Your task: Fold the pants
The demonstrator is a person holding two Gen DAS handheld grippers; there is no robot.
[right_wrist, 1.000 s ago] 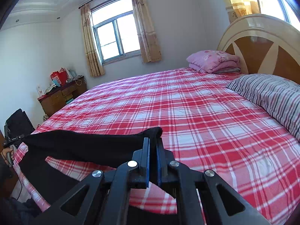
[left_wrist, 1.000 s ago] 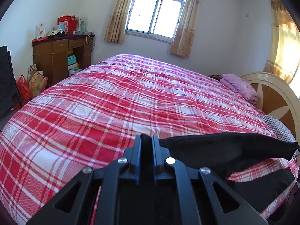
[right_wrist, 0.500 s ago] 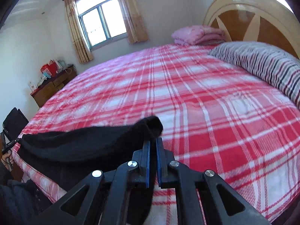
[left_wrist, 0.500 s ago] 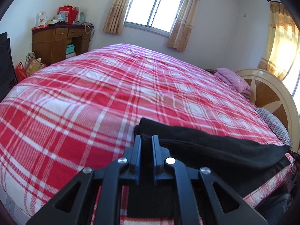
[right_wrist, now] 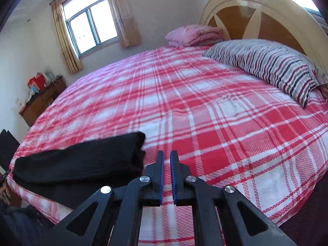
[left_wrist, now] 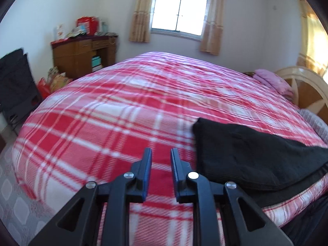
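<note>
The black pants [left_wrist: 246, 153] lie folded in a long band on the red plaid bed cover [left_wrist: 123, 112], near the bed's front edge. In the left wrist view they lie to the right of my left gripper [left_wrist: 161, 151], which is open and empty, apart from the cloth. In the right wrist view the pants [right_wrist: 82, 160] lie to the left of my right gripper [right_wrist: 167, 153], which is slightly open with a narrow gap, holding nothing, on the red plaid bed cover [right_wrist: 205, 102].
A striped pillow [right_wrist: 266, 65] and a folded pink blanket [right_wrist: 192, 34] lie by the wooden headboard [right_wrist: 256, 16]. A wooden desk [left_wrist: 82, 55] with clutter stands by the far wall. A black chair [left_wrist: 14, 82] stands left of the bed.
Both grippers have let go of the pants and opened. The pants now lie folded on the bed. Both grippers have drawn back and to the side of the cloth.
</note>
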